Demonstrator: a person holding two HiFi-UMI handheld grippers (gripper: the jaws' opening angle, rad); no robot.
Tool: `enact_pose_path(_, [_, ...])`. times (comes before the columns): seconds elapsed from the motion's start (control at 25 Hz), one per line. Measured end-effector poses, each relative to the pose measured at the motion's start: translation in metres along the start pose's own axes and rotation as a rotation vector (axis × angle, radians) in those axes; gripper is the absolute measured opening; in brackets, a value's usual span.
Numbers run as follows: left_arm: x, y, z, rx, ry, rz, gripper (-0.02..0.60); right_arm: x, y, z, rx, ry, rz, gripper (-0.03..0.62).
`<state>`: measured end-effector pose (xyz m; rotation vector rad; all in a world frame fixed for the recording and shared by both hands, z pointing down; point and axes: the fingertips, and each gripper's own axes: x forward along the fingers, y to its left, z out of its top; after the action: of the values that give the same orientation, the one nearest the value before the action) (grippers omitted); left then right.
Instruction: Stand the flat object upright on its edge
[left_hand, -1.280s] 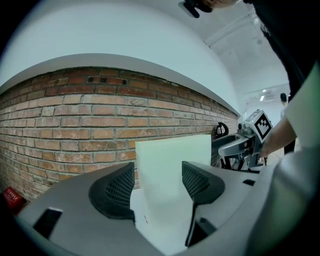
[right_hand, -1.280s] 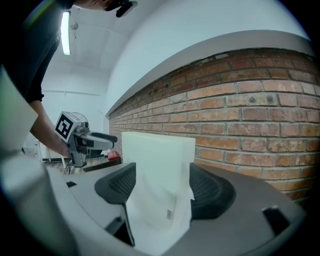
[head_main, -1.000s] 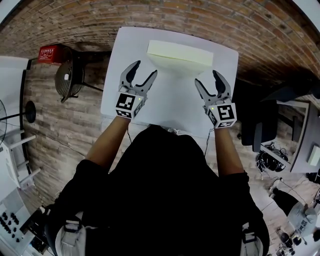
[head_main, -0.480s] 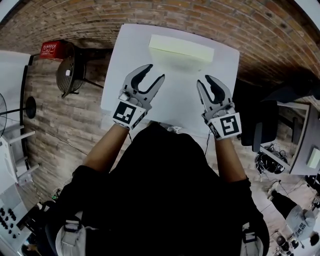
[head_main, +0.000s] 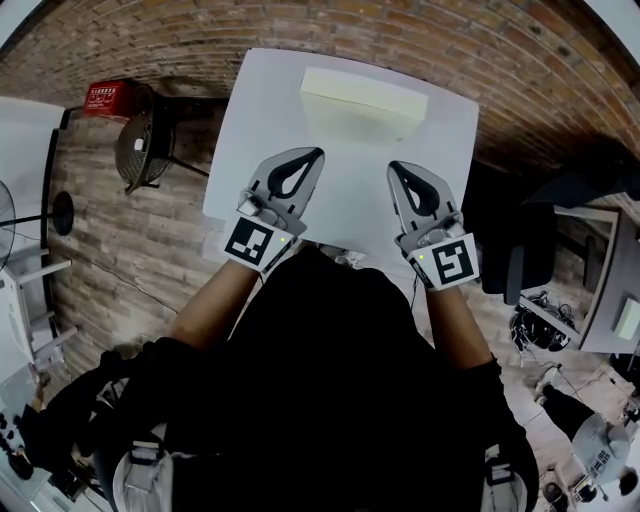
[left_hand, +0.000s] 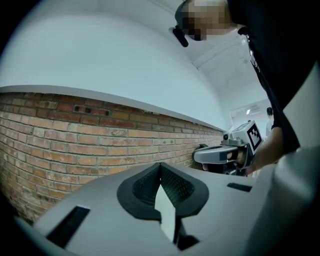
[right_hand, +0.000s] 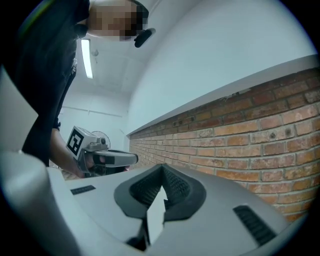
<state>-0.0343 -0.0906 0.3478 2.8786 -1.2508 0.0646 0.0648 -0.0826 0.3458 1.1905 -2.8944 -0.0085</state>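
Note:
A pale yellow flat block (head_main: 362, 100) is at the far side of the white table (head_main: 260, 110) and looks to stand on its long edge, with nothing touching it. My left gripper (head_main: 314, 153) hovers over the table's near half, shut and empty, well short of the block. The right gripper (head_main: 393, 167) is level with it, also shut on nothing. In the left gripper view the jaws (left_hand: 160, 165) meet with no gap and the right gripper (left_hand: 220, 155) shows beyond. The right gripper view shows its tips (right_hand: 162, 166) together, and the left gripper (right_hand: 107, 159). Neither gripper view shows the block.
The table stands on a brick-patterned floor. A red box (head_main: 100, 100) and a floor fan (head_main: 140, 150) sit to its left. A dark office chair (head_main: 520, 260) and a desk (head_main: 610, 290) stand to its right. The person's body covers the table's near edge.
Both grippers went from wide open to shut. They drew back a little from the block toward the near edge. The block has stayed in place.

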Motion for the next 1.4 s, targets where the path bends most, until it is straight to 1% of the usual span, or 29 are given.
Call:
enact_pose_path(0.32, [0.000,0.003,0.004,0.004,-0.006,-0.012,0.018,0.005,-0.003,0.005,0.002,0.013,-0.009,0.006])
enact_pose_path(0.68, [0.004,0.003,0.012,0.035,-0.014,-0.031,0.018,0.007,-0.008,0.008,0.006,0.010,-0.033,0.006])
enact_pose_path(1.04, [0.006,-0.004,0.017,0.035,-0.019,-0.057,0.018,0.005,-0.009,0.012,0.013,0.004,-0.046,0.006])
enact_pose_path(1.4, [0.006,-0.006,0.016,0.035,-0.017,-0.063,0.018,0.002,-0.010,0.012,0.010,0.003,-0.047,0.006])
